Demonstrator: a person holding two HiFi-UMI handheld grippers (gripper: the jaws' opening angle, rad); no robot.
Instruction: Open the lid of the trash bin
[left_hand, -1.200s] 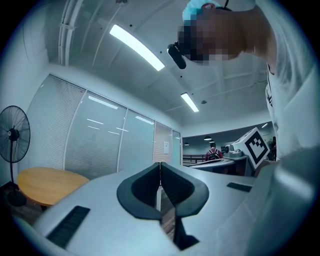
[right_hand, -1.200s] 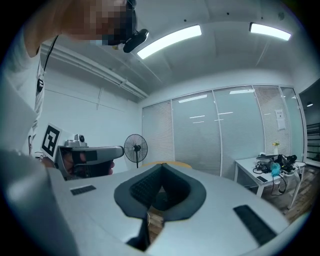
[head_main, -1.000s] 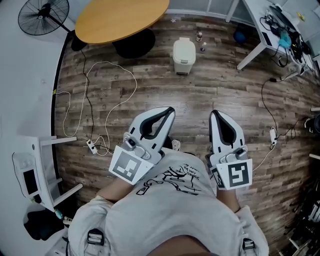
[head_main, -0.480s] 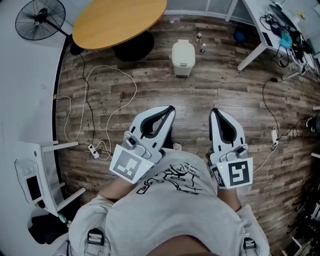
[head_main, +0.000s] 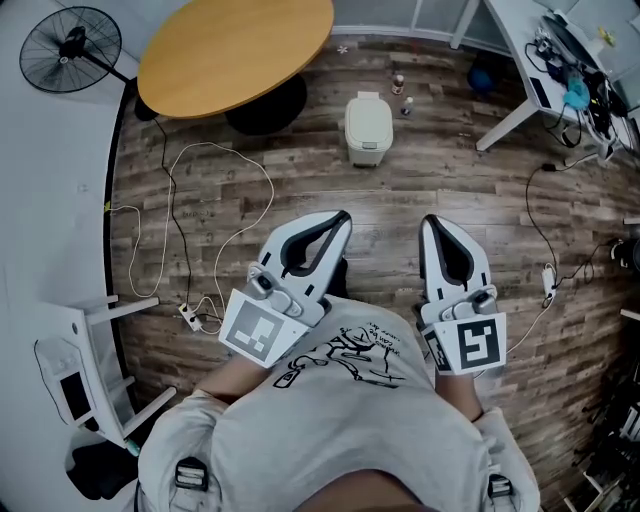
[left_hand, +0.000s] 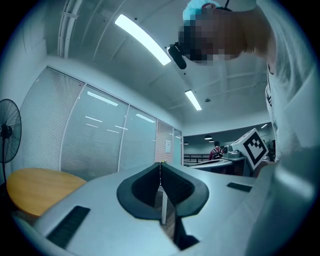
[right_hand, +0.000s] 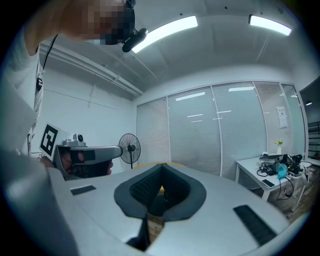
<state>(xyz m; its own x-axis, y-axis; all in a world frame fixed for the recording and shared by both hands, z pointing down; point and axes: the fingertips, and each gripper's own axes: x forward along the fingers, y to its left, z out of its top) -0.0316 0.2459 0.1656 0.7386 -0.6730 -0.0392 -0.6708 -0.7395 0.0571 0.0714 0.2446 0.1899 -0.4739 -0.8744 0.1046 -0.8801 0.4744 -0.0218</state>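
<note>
Wood floor, trash bin nr round table.

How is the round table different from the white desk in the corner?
The round table has an orange-brown top; the white desk is white with straight edges. The round table stands on one dark base; the white desk on slanted white legs. The white desk carries cables and gadgets; I see none on the round table. Both stand on the wooden floor, either side of the trash bin.
</note>
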